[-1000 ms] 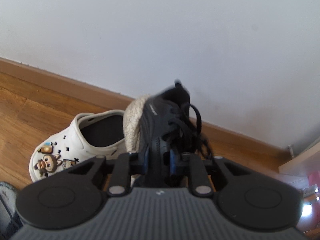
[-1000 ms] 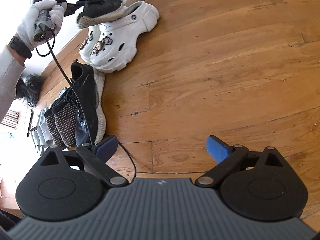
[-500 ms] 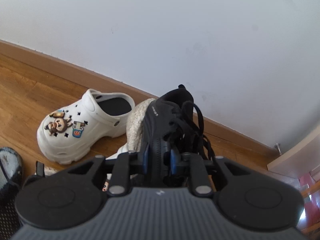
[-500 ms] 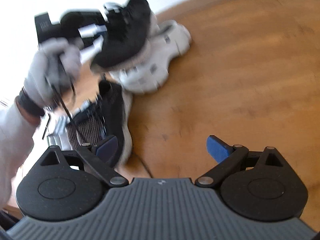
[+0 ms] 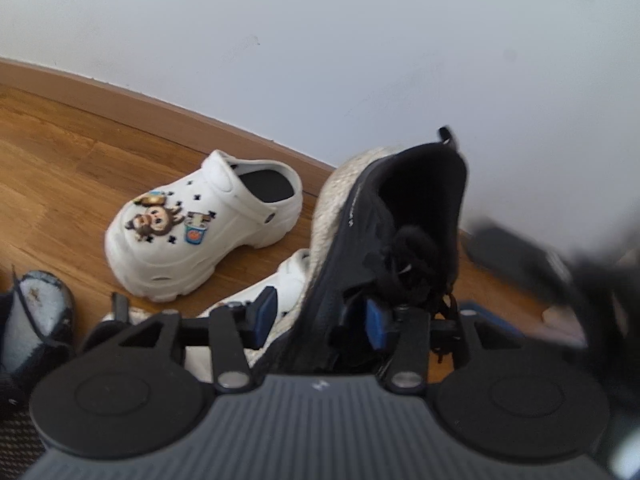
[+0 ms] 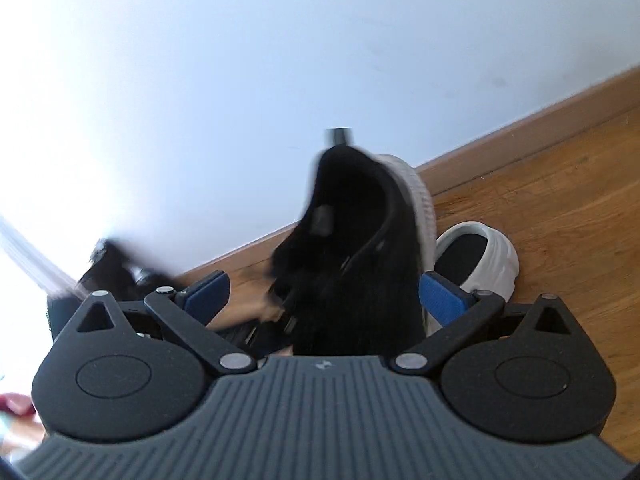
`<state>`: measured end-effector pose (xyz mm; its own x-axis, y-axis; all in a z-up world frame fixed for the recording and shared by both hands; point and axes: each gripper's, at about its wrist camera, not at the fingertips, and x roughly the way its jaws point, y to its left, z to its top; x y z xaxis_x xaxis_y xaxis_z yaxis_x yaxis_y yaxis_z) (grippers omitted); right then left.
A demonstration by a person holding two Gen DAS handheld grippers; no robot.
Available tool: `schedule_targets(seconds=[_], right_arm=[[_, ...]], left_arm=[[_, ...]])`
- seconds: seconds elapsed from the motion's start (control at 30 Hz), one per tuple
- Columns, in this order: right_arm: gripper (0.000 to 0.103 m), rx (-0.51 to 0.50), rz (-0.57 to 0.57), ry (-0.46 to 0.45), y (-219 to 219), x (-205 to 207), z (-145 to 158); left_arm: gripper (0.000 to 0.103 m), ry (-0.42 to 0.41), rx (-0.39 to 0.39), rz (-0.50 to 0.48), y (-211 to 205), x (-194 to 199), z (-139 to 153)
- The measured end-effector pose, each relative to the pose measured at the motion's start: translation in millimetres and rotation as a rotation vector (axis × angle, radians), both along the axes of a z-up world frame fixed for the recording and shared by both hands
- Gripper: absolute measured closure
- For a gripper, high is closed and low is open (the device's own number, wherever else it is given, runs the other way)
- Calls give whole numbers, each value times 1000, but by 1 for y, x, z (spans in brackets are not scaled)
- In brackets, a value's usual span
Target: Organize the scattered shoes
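A black sneaker (image 5: 400,216) with a pale knit sole stands tilted on its toe end near the wall. It sits between the fingers of my left gripper (image 5: 320,316), whose jaws are opening; the left pad stands apart from the sole. My right gripper (image 6: 326,290) is wide open and straddles the same sneaker (image 6: 352,248) from the other side, without pressing on it. A white clog with cartoon charms (image 5: 200,224) rests on the floor to the left. A second white clog (image 5: 288,276) lies partly hidden under the sneaker and also shows in the right wrist view (image 6: 480,256).
A white wall and a wooden baseboard (image 5: 120,104) run close behind the shoes. A dark shoe with a pale lining (image 5: 36,312) lies at the left edge of the wooden floor. A blurred dark shape (image 5: 540,264) crosses on the right.
My left gripper's jaws have spread apart from their shut hold on the black sneaker, and it has sunk toward the floor. My right gripper has swung over from the bare floor to straddle the sneaker.
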<state>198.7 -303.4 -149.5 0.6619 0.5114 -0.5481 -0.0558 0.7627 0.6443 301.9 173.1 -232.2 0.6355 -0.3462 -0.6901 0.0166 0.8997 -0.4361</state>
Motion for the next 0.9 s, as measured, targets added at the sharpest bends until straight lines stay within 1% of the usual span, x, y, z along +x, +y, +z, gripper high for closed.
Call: schedule_targets(seconds=[0.03, 0.07, 0.13, 0.2, 0.27, 0.3, 0.33, 0.37, 0.43, 0.47, 0.5, 0.53, 0.6, 0.7, 0.73, 0.83, 0.9], right_arm=[[1, -1, -9, 14, 3, 4, -5], [1, -3, -16, 27, 5, 7, -10], [1, -20, -18, 47, 11, 12, -17], [1, -59, -12, 43, 18, 12, -21], [7, -99, -13, 36, 24, 10, -25], [20, -114, -12, 43, 26, 9, -27], [31, -121, -7, 45, 28, 10, -28], [34, -145, -14, 46, 28, 9, -28], [55, -184, -28, 50, 27, 8, -28], [60, -195, -31, 53, 26, 8, -28], [74, -207, -35, 54, 23, 8, -27], [80, -215, -36, 56, 21, 8, -28], [89, -216, -44, 96, 7, 3, -25], [90, -200, -41, 142, -8, -8, -27], [89, -202, -39, 147, -9, -9, -28], [89, -220, -31, 205, -20, -25, -26], [89, -211, -55, 279, -32, -41, -24]], left_arm=[[51, -5, 19, -11, 1, -1, 0], [47, -10, 39, -22, 2, -1, 0], [41, -24, 54, -63, 5, -8, 1], [39, -40, 85, -85, 7, -17, 4], [36, -50, 112, -109, 9, -27, 7], [35, -52, 115, -116, 10, -30, 8], [33, -55, 118, -132, 13, -36, 9], [33, -57, 121, -145, 15, -40, 11], [33, -58, 135, -148, 21, -52, 15], [33, -61, 146, -148, 26, -61, 19], [32, -69, 150, -150, 29, -67, 22], [30, -87, 158, -158, 35, -80, 27], [27, -110, 172, -164, 44, -99, 35], [27, -114, 178, -176, 56, -117, 42], [27, -113, 179, -179, 59, -121, 43], [26, -111, 192, -195, 65, -130, 44], [25, -112, 203, -199, 67, -135, 44]])
